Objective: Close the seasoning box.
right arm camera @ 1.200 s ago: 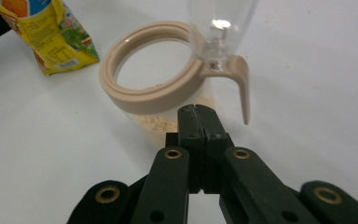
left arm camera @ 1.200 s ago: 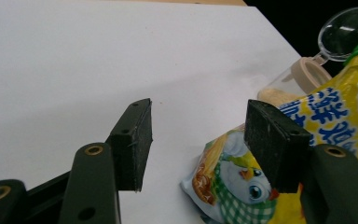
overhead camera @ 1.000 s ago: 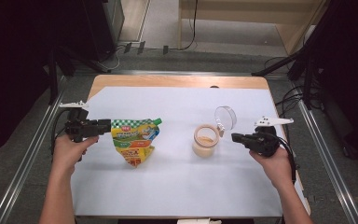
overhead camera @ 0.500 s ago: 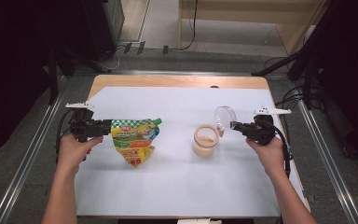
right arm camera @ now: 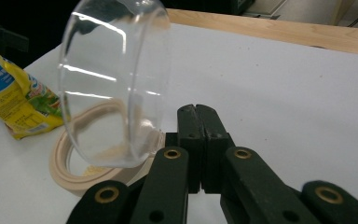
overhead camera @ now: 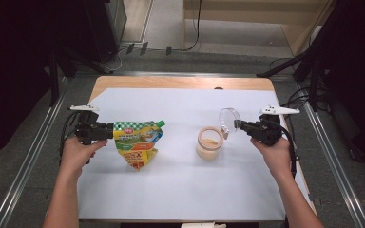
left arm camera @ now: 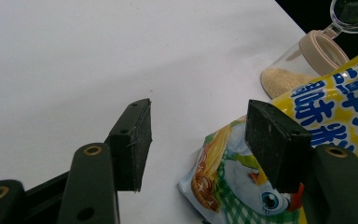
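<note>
- Spouted refill pouch (overhead camera: 138, 142): flat on the white table cover (overhead camera: 180, 190), left of centre, green cap (overhead camera: 160, 123) pointing toward the jar.
- Left gripper (left arm camera: 198, 135): jaws apart, right at the pouch's left edge, one corner of the film between them, pads not pressing on it.
- Likely soft and floppy, with a slick printed film; probably sags and shifts its load when lifted. Best taken by a sealed side seam or by the stiffer neck under the cap, not by the belly.
- Clear jar (overhead camera: 209, 145): right of centre, well apart from the pouch, beige rim, a little tan powder at the bottom, hinged clear lid (right arm camera: 114, 84) standing open and upright.
- Right gripper (right arm camera: 196, 112): jaws together on nothing, tips just beside the lid's hinge; contact with it impossible to tell.
- Jar probably rigid, smooth and easy to tip; lid likely to swing back down if left unsupported.
- Plenty of bare cover between pouch and jar and along the near side; wooden far edge well off; right edge near the right hand.
</note>
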Motion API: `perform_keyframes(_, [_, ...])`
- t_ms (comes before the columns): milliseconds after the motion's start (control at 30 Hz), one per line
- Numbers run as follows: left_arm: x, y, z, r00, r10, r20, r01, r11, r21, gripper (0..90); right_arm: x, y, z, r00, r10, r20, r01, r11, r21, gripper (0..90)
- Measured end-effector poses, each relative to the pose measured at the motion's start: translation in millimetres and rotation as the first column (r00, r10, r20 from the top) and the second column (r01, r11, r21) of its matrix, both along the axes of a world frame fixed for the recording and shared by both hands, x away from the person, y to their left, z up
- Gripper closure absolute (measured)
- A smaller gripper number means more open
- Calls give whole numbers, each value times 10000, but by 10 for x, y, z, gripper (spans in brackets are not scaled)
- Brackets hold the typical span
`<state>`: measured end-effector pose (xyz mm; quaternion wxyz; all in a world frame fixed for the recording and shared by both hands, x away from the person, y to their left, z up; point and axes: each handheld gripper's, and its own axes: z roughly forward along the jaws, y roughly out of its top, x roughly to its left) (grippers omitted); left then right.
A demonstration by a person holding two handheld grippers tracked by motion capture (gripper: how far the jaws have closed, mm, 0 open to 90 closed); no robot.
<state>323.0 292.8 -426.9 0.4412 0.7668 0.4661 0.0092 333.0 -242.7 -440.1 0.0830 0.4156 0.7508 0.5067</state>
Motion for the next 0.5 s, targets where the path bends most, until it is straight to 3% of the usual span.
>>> perform_keyframes(500, [5, -12, -16, 10000, 55, -80, -53, 9998, 173, 410, -102, 166, 101, 9978, 554, 351, -548, 9984, -162, 900])
